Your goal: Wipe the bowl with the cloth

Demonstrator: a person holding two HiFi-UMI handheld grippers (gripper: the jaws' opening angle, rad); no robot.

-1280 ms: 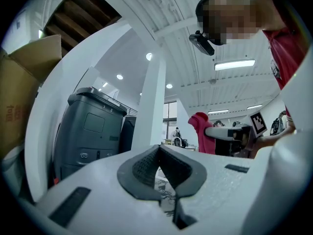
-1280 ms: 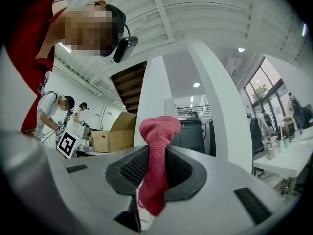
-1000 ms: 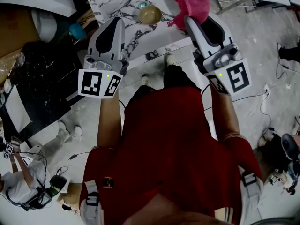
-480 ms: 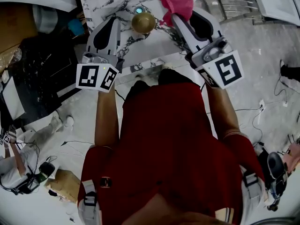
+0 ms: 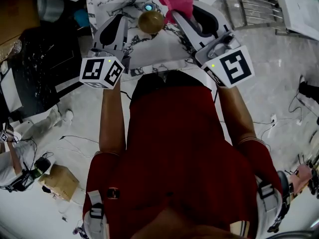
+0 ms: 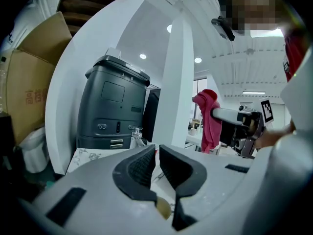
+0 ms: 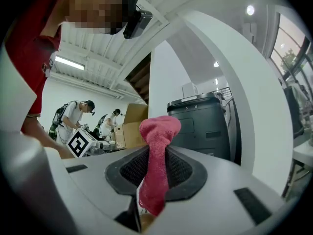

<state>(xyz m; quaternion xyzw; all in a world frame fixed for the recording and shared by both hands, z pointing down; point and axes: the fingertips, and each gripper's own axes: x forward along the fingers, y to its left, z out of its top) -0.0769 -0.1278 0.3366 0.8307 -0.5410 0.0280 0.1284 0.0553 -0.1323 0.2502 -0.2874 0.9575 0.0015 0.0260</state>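
Nearest, over the near edge of the marble-patterned table (image 5: 159, 51), the left gripper (image 6: 157, 149) has its jaws pressed together with nothing between them. The right gripper (image 7: 156, 153) is clamped on a fold of the pink cloth (image 7: 159, 131), which bunches above the jaws. Farther in, the golden-brown bowl (image 5: 151, 21) sits on the tabletop between both tools, held by neither. With no steadying grip, a wiping push could probably skid or tip the bowl, and the cloth might drag out of its narrow pinch.
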